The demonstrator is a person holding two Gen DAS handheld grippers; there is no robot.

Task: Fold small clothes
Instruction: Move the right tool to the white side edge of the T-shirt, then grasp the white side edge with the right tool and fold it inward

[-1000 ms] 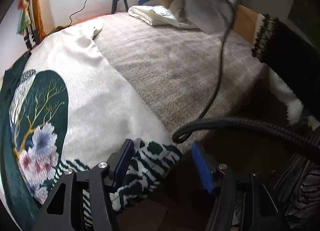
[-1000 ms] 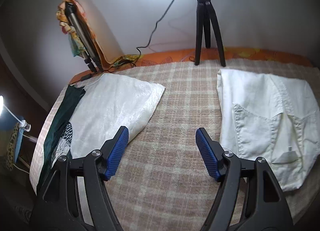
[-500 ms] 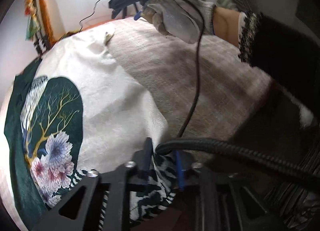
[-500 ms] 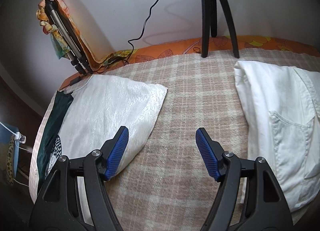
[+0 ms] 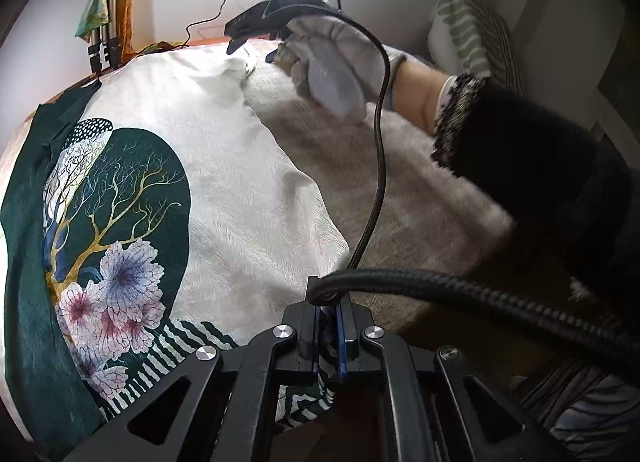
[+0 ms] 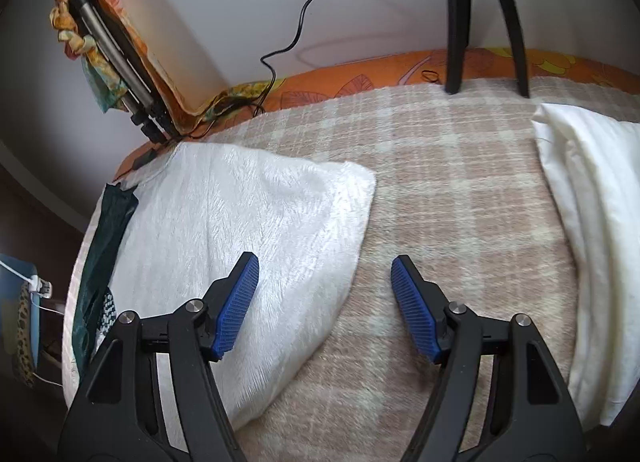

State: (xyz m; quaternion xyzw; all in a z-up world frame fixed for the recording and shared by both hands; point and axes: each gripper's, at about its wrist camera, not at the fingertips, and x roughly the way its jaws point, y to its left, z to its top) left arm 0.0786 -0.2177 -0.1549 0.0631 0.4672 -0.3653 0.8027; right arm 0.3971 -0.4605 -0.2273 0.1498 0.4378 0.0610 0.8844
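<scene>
We see the left tongs [image 5: 329, 336] clamped together on the near hem of the white printed garment [image 5: 248, 198], at its striped corner. The right tongs [image 6: 324, 302], held in a gloved hand [image 5: 332, 70], stand apart and are closing slightly, with nothing pressed between them; the garment's right edge lies under and between their pads. The garment lies flat on the left part of the bed, its long axis running from the left tongs away toward the wall, printed side up. The bed carries a checked beige blanket [image 6: 448, 198]; a folded white garment [image 6: 592, 222] rests well apart on the right. Tripod legs [image 6: 456, 22] and a cable [image 6: 296, 34] stand by the pale wall.
</scene>
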